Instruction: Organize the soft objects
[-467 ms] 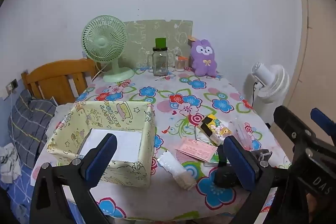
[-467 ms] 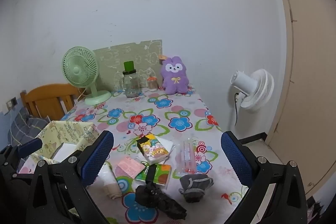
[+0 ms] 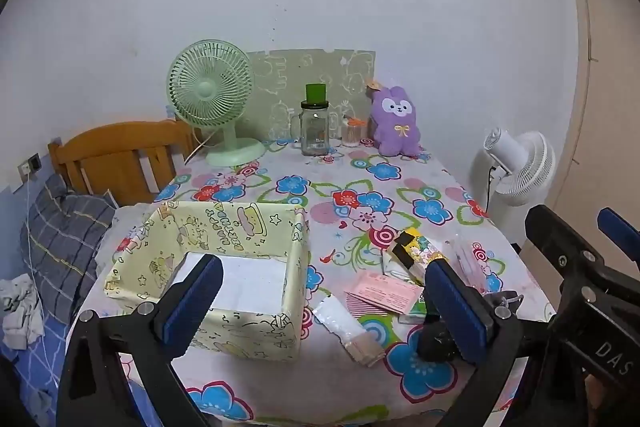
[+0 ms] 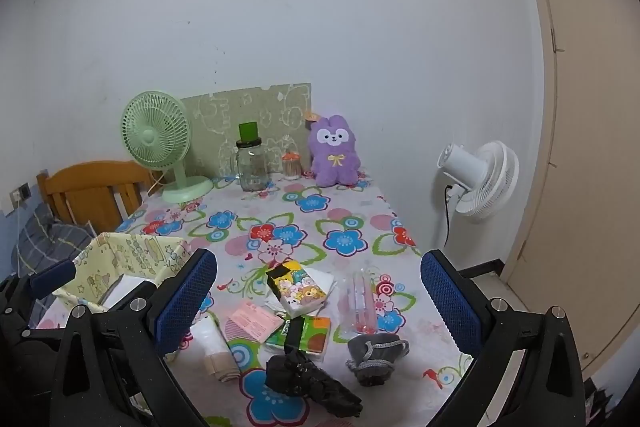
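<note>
- The left gripper [image 3: 320, 303] is hovering over the near edge of the tabletop [image 3: 344, 387] with its blue-padded fingers [image 3: 192, 301] spread wide; nothing is sitting between them and they are touching nothing.
- The right gripper [image 4: 320, 301] is likewise hanging above the near end with its fingers [image 4: 450, 301] gaping wide and gripping nothing; it is showing in the left wrist view at the right edge.
- A yellow cartoon-print box [image 3: 224, 267] is standing open-topped on the near left of the tabletop, below the left gripper's left finger; a white sheet is lying on its floor.
- The soft objects are lying loose in a cluster just right of the box: a black crumpled cloth [image 4: 312, 383] nearest the edge; a grey drawstring pouch [image 4: 374, 353] beside it on the right; a white and beige rolled item [image 4: 216, 351] on the left, close to the box.
- Behind them a cartoon tissue pack [image 4: 298, 287], a pink packet [image 4: 252, 321], a green and orange pack [image 4: 306, 335] and a clear tube [image 4: 360, 301] are resting close together.
- A purple plush [image 4: 335, 157] is sitting upright at the far end against the wall, beside a glass jar [image 4: 251, 163] and a green desk fan [image 4: 160, 143], well apart from the cluster.
</note>
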